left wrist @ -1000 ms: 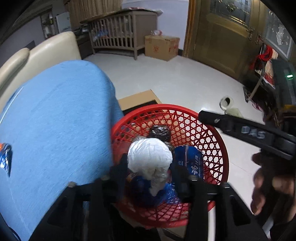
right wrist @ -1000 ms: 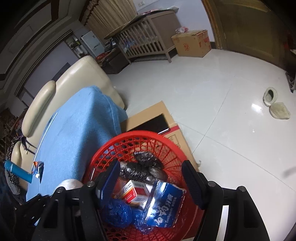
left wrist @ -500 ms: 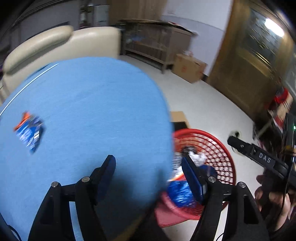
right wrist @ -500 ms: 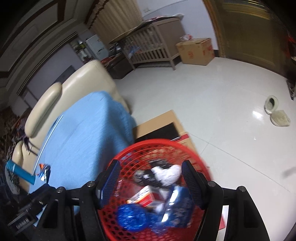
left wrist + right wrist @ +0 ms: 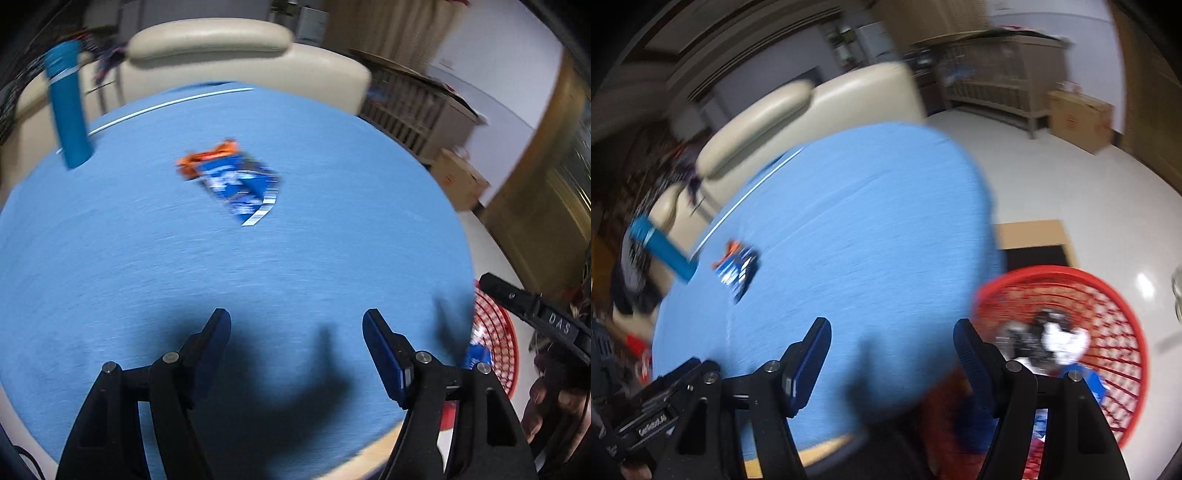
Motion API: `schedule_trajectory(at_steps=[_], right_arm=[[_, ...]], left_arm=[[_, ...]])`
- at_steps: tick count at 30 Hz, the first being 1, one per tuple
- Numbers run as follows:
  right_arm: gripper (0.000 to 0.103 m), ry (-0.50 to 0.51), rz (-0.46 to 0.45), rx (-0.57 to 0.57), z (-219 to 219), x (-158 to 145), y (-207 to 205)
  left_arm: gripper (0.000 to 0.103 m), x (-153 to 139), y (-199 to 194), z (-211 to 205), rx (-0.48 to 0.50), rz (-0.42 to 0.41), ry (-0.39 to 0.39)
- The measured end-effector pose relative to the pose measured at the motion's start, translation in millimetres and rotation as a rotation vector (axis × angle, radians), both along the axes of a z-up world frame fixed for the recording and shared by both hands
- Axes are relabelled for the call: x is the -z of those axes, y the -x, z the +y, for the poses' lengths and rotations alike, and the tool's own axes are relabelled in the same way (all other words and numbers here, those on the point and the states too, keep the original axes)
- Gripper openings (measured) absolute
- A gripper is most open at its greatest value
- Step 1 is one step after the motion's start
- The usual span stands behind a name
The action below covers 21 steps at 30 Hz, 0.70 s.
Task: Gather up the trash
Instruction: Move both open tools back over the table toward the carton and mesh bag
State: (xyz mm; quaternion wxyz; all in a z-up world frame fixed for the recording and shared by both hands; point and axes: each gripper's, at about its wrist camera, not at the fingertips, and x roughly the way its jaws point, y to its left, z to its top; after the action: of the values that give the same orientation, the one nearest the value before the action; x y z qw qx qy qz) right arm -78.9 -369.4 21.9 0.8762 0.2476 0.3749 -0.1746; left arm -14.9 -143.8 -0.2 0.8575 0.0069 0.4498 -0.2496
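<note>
A blue and orange snack wrapper (image 5: 236, 182) lies flat on the blue table (image 5: 332, 221), well ahead of my open, empty left gripper (image 5: 297, 321). The wrapper also shows in the right wrist view (image 5: 735, 271), far left of my open, empty right gripper (image 5: 892, 332). The red mesh basket (image 5: 1119, 295) stands on the floor at the table's right edge and holds a white crumpled wad (image 5: 1063, 338) and other wrappers. Part of the basket shows in the left wrist view (image 5: 500, 332).
A blue cylinder (image 5: 68, 105) stands at the table's far left, also in the right wrist view (image 5: 663, 251). A cream sofa (image 5: 229, 55) runs behind the table. A flat cardboard sheet (image 5: 1034, 236) lies on the white floor by the basket.
The left gripper let the white wad fall into the basket and swung left over the table. The right gripper also turned left, away from the basket. Both views are motion-blurred.
</note>
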Motion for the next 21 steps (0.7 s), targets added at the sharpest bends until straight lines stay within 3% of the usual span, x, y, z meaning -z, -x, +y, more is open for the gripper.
schedule_trajectory(at_steps=[10,15,21], right_arm=[[0.072,0.047,0.086,-0.334,100.7,10.5,-129.6],[0.072,-0.017,0.071,-0.304,104.3,18.2,-190.6],[0.073,-0.068,0.091,-0.274,99.8,34.8,-243.1]], left_arm=[[0.075,15.6,-29.9,77.8,-0.161,0.047,0.058],[0.075,26.8,-40.8,106.3,-0.218,0.075,0.092],[0.075,26.0,-47.4,111.2,-0.235,0.068,0.089]])
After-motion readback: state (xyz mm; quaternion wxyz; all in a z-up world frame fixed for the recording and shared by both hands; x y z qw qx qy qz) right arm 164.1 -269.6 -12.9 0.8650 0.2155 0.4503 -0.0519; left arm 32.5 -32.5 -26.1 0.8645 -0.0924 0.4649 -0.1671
